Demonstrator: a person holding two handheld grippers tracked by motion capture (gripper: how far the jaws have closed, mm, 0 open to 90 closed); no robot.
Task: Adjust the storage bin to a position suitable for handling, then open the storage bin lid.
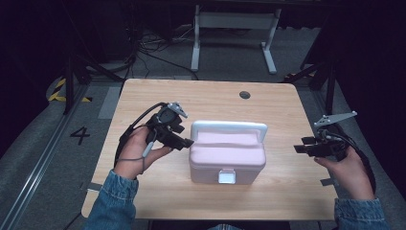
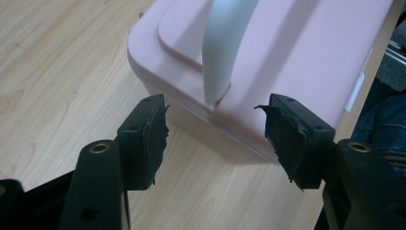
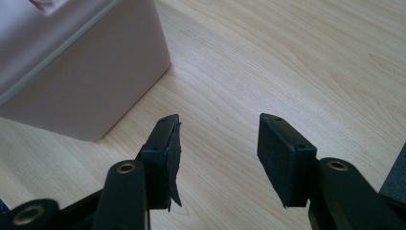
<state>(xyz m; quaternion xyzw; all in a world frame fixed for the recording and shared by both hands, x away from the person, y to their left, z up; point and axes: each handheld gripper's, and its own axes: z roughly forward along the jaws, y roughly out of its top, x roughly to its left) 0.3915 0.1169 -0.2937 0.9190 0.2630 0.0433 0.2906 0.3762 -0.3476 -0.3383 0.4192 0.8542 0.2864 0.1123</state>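
A pink lidded box [image 1: 227,156] with a pale carry handle [image 1: 230,127] and a white front latch [image 1: 226,177] stands in the middle of the wooden table [image 1: 282,103]. My left gripper [image 1: 187,143] is open right at the box's left end; in the left gripper view the box [image 2: 287,48] and its handle [image 2: 222,43] lie just beyond the gripper [image 2: 215,129]. My right gripper [image 1: 299,146] is open, apart from the box's right side. The right gripper view has that gripper [image 3: 218,143] over bare table, with the box's corner [image 3: 81,72] at the upper left.
A round cable hole [image 1: 244,94] lies near the table's far edge. Beyond the table stands a white desk frame [image 1: 234,33] on grey floor with cables. Bare wood lies in front of and behind the box.
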